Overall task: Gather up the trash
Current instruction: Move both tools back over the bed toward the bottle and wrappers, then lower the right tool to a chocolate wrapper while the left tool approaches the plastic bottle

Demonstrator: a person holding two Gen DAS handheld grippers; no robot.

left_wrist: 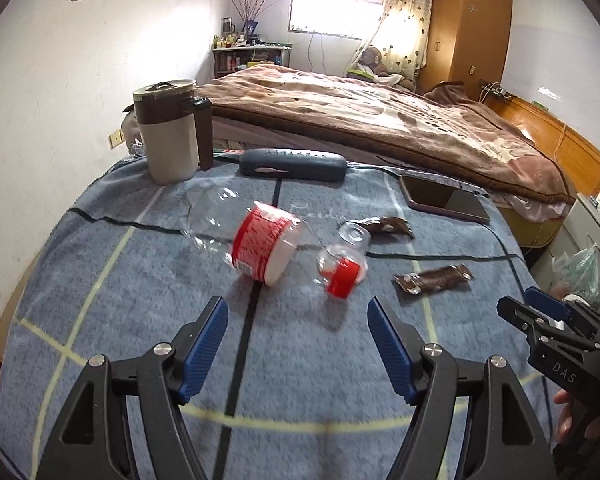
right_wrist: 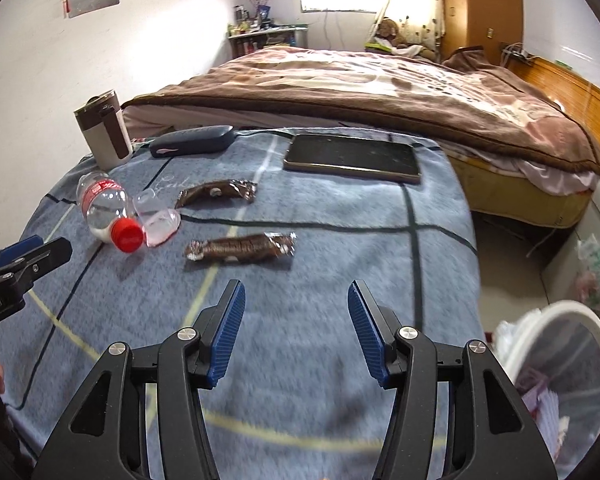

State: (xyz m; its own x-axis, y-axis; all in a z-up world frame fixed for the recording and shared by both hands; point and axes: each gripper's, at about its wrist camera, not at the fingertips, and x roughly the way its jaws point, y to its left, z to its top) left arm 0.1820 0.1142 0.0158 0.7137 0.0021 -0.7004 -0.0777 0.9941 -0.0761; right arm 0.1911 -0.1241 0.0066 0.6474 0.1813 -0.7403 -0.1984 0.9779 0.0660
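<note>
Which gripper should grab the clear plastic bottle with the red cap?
Left. The left gripper is open and faces the clear plastic bottle with the red cap directly. The right gripper faces the nearer brown snack wrapper instead.

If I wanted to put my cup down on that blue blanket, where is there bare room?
The near part of the blue blanket, between the grippers and the nearer brown wrapper, is bare. So is the right strip below the tablet. The far left is crowded: plastic bottle, crumpled clear plastic, second wrapper, mug and glasses case.
</note>
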